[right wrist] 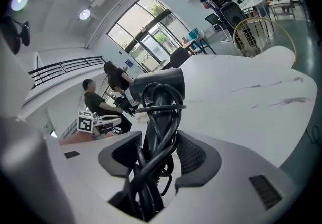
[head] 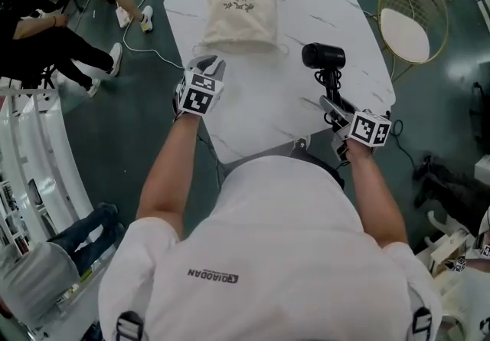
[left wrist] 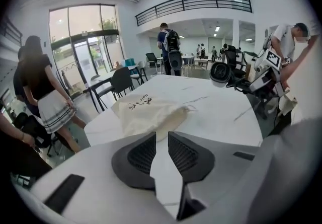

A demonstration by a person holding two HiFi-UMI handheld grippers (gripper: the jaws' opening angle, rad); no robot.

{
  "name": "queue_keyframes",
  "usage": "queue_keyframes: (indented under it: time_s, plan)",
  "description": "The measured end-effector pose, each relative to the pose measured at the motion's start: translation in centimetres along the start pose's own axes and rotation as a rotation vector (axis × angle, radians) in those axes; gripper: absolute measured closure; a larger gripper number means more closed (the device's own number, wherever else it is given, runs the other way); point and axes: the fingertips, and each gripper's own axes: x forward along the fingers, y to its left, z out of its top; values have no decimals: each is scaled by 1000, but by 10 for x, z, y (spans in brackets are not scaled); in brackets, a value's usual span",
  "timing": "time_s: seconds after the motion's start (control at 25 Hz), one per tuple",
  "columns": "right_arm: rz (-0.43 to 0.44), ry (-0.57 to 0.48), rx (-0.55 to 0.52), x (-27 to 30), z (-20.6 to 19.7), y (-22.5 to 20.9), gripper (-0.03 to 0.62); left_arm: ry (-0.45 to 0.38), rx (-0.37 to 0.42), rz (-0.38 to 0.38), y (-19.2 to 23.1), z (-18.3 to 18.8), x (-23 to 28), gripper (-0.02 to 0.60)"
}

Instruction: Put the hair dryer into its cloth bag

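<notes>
Right gripper (head: 331, 104) is clamped on the hair dryer (head: 323, 56) at its handle, where the black cord is wound; both pads press the handle and cord in the right gripper view. The dryer is over the right side of the table (head: 268, 109). The bag (head: 240, 14) lies flat at the far side. Left gripper (head: 210, 65) is near the bag's closer edge, jaws slightly apart, nothing between them.

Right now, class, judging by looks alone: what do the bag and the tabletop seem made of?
Bag: cream cloth, matte, probably cotton; it lies limp and creased.
Tabletop: white with grey veins, smooth, faint sheen; marble or marble-look, cannot tell which.
</notes>
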Motion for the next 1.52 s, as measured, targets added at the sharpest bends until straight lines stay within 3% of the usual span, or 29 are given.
queue_keyframes:
  time_s: [0.12, 0.56, 0.72, 0.84, 1.04, 1.24, 1.52]
  plan:
    - [11, 1, -26, -4, 5, 8, 358, 41, 46, 15, 12, 3, 20, 485]
    - [11, -24, -17, -11, 14, 6, 358, 260, 346, 71, 52, -18, 104, 436]
    - [-3, -40, -4, -15, 18, -1, 357, 325, 485, 49, 51, -22, 127, 416]
    - [-11, -50, 9, -18, 17, -6, 358, 338, 529, 39, 50, -20, 138, 416]
    - [-26, -66, 17, -21, 17, -12, 356, 372, 544, 18, 49, -24, 147, 420]
    - [-33, -66, 18, -21, 18, -13, 356, 377, 487, 0, 49, -26, 146, 463]
    - [-20, -70, -2, -22, 19, -9, 356, 304, 293, -44, 43, -12, 130, 520]
